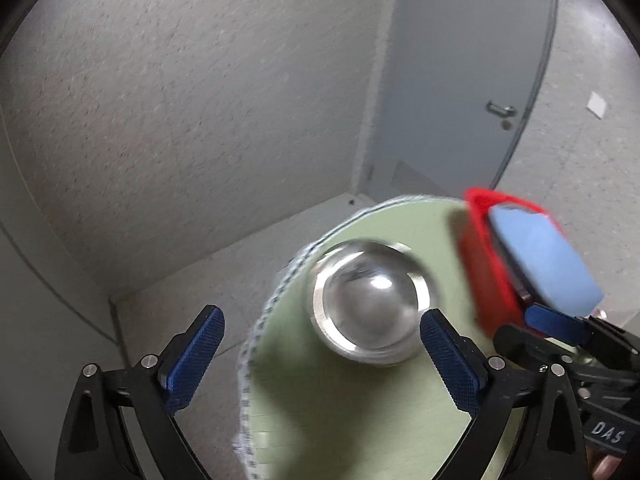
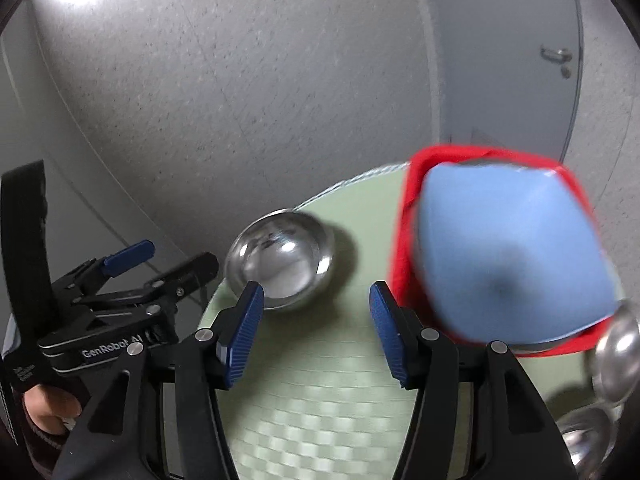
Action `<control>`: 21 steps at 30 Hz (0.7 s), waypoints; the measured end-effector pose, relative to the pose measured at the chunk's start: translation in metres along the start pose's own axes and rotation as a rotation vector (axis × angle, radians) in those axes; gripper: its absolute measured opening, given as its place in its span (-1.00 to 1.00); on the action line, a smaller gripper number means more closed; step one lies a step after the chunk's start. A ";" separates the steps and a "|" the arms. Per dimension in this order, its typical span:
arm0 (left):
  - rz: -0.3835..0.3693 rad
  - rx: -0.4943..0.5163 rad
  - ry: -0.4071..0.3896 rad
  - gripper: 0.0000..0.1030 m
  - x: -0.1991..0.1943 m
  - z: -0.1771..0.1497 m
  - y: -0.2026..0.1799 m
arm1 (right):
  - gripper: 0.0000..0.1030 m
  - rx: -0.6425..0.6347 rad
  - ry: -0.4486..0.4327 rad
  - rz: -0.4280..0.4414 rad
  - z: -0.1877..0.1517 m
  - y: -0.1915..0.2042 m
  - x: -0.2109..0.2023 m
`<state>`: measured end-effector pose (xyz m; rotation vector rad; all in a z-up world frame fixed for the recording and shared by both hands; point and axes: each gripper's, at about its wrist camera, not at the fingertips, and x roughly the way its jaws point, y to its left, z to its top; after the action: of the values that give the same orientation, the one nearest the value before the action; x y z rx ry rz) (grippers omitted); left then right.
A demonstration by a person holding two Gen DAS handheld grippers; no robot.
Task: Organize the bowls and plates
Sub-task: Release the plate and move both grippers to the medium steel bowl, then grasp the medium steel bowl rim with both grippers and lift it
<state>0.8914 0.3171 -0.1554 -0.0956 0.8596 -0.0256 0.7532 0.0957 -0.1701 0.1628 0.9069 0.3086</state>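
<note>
A shiny steel bowl stands upright on a round pale-green table; it also shows in the right wrist view. My left gripper is open and empty, its right finger beside the bowl's near rim. My right gripper is open and empty above the green table, just in front of the bowl. A blue square plate lies on a red square plate to the right; the stack also shows in the left wrist view. Two more steel bowls sit at the far right edge.
The table has a patterned white rim and stands in a corner of speckled grey walls. A grey door with a handle is behind. In the right wrist view the left gripper's body sits left of the table.
</note>
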 end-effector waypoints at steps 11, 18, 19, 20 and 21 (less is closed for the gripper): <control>-0.063 -0.006 0.153 0.13 0.095 0.011 0.022 | -0.05 0.036 0.091 -0.136 0.013 0.008 0.094; -0.134 0.045 0.190 -0.74 0.120 0.021 0.016 | -0.52 0.054 0.161 -0.121 0.015 0.002 0.126; -0.131 0.059 0.183 -0.74 0.119 0.022 0.016 | -0.54 0.065 0.160 -0.104 0.014 0.000 0.126; -0.129 0.067 0.177 -0.74 0.117 0.021 0.015 | -0.56 0.073 0.160 -0.101 0.014 0.000 0.126; -0.129 0.070 0.171 -0.74 0.115 0.022 0.017 | -0.59 0.074 0.161 -0.101 0.013 0.002 0.124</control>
<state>0.9829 0.3291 -0.2293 -0.0842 1.0213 -0.1866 0.8346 0.1384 -0.2550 0.1612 1.0828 0.1967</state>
